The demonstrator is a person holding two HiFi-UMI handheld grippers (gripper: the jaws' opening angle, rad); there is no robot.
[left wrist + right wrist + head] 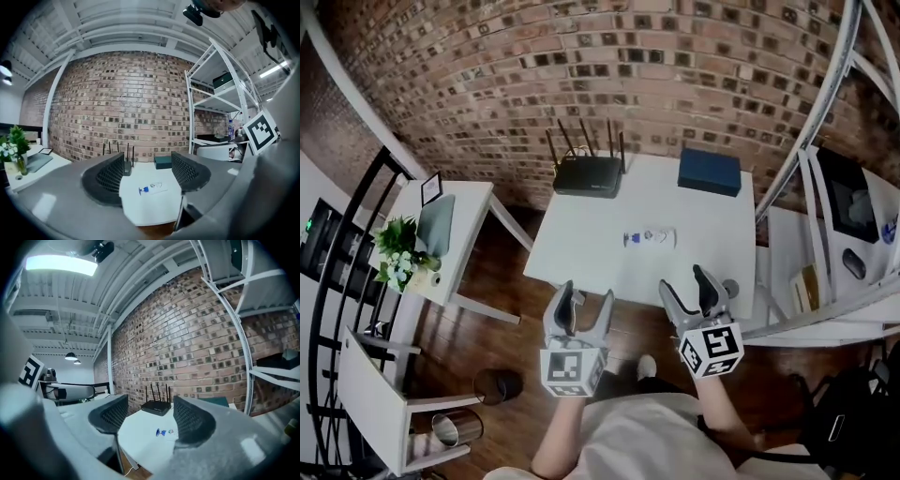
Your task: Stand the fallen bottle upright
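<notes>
In the right gripper view, low centre, I am seeing only the blue cap end of the bottle [161,432]; a jaw of the right gripper [149,417] is covering the rest. Its label is reading too small.

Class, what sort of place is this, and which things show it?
Probably an office or lab workspace: a white table with a router, white metal shelving beside it, and a bare brick wall behind.

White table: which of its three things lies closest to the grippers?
The fallen bottle with the blue cap, mid-table; the black router and blue box sit back by the brick wall.
</notes>
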